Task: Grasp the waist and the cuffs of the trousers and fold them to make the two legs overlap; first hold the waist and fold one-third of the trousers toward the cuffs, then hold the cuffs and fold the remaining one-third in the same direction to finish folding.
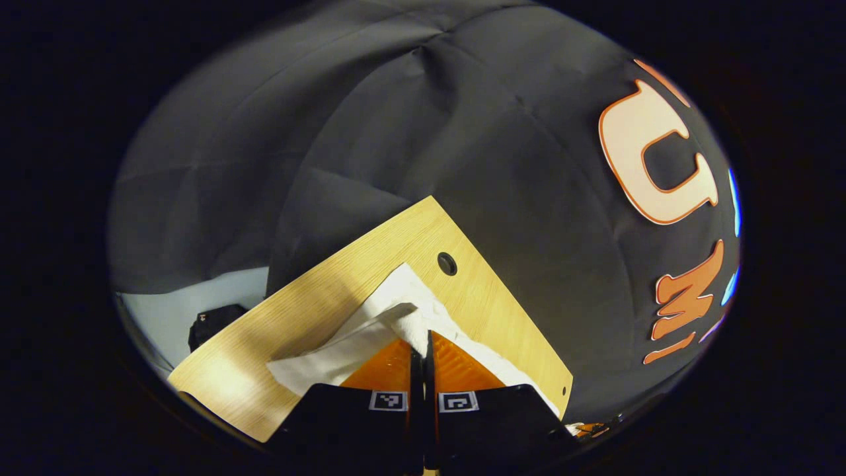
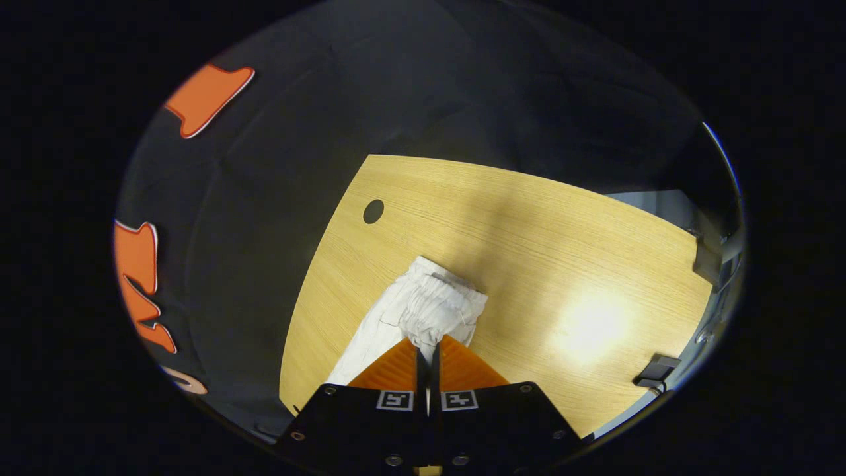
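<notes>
In the left gripper view, the left tongs (image 1: 423,344) are standing closed, the two fingers pressed together with almost no gap, and they are pinching a raised fold of the white trousers (image 1: 396,317). The cloth is rising up to the fingertips and is hanging down from them to both sides, so it is lifted off the wooden tabletop (image 1: 317,291) at this place. The rest of the trousers is lying on the tabletop, spreading toward the corner. A round hole (image 1: 447,263) in the tabletop is near the far edge of the cloth, not touching it.

In the right gripper view, the right tongs (image 2: 428,350) are also closed tight, and they are gripping the white trousers (image 2: 423,304) at the gathered, elastic waist part. The waist is bunched just in front of the fingertips, and the fabric is running back and to the left under the tongs. The trousers are lying on the tabletop (image 2: 562,251), near its left edge. The round hole (image 2: 373,211) is beyond the waist, well apart from it. A bright spot of light is sitting on the wood to the right.
</notes>
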The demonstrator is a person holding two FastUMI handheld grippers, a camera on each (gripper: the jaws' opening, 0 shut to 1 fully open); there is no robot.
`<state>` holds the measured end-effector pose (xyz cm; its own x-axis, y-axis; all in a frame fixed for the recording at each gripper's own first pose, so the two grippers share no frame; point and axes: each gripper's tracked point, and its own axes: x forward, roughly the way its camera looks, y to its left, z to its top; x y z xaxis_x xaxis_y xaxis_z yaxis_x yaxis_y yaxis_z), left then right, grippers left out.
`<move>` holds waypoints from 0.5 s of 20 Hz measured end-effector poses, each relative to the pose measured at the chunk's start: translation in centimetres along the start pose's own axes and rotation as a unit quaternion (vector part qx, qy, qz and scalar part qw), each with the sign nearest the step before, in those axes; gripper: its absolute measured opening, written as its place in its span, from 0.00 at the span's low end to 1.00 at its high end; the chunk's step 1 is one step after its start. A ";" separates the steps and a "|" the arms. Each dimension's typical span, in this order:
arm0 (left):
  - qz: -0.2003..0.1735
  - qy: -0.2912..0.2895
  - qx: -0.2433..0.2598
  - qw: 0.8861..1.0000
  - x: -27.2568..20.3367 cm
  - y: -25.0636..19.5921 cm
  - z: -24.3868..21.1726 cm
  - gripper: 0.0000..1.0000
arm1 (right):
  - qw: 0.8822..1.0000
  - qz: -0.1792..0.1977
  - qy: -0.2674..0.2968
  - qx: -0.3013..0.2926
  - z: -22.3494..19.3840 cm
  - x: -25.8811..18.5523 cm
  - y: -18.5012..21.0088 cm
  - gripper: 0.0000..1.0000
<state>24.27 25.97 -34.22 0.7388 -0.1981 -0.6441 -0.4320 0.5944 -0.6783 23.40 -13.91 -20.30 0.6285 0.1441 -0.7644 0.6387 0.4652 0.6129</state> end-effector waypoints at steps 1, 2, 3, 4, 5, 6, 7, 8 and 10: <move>0.009 0.002 0.001 1.000 0.7 0.1 0.3 0.04 | 1.000 -0.007 0.014 0.010 -0.1 0.8 0.0 0.01; 0.014 0.001 0.002 1.000 1.3 0.4 0.4 0.04 | 1.000 -0.011 0.023 0.015 -0.2 1.7 0.2 0.01; 0.025 0.003 0.003 1.000 2.3 0.7 0.4 0.04 | 0.999 -0.014 0.031 0.014 -0.1 2.8 0.5 0.01; 0.034 0.011 0.005 0.999 3.4 1.1 0.0 0.04 | 0.999 -0.018 0.036 0.018 0.2 3.9 1.1 0.01; 0.044 0.019 0.010 0.999 4.4 1.5 -0.3 0.04 | 0.999 -0.018 0.045 0.021 0.2 4.9 1.6 0.01; 0.051 0.025 0.014 0.998 5.1 1.7 -0.8 0.04 | 0.998 -0.019 0.050 0.027 0.2 5.8 1.8 0.01; 0.050 0.033 0.014 0.998 5.6 1.6 -0.9 0.03 | 0.998 -0.021 0.056 0.034 0.4 6.7 2.1 0.01; 0.053 0.033 0.012 0.998 6.0 1.7 -0.7 0.04 | 0.997 -0.024 0.064 0.046 0.4 7.9 2.4 0.01; 0.059 0.030 -0.006 0.998 6.7 2.4 -0.6 0.04 | 0.995 -0.021 0.077 0.065 0.4 9.6 2.6 0.02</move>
<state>27.85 25.56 -40.40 0.6507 -0.1732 -0.7393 -0.5211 0.6064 -0.6006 31.26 -11.67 -25.93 0.5306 0.2646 -0.8053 0.7216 0.3573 0.5929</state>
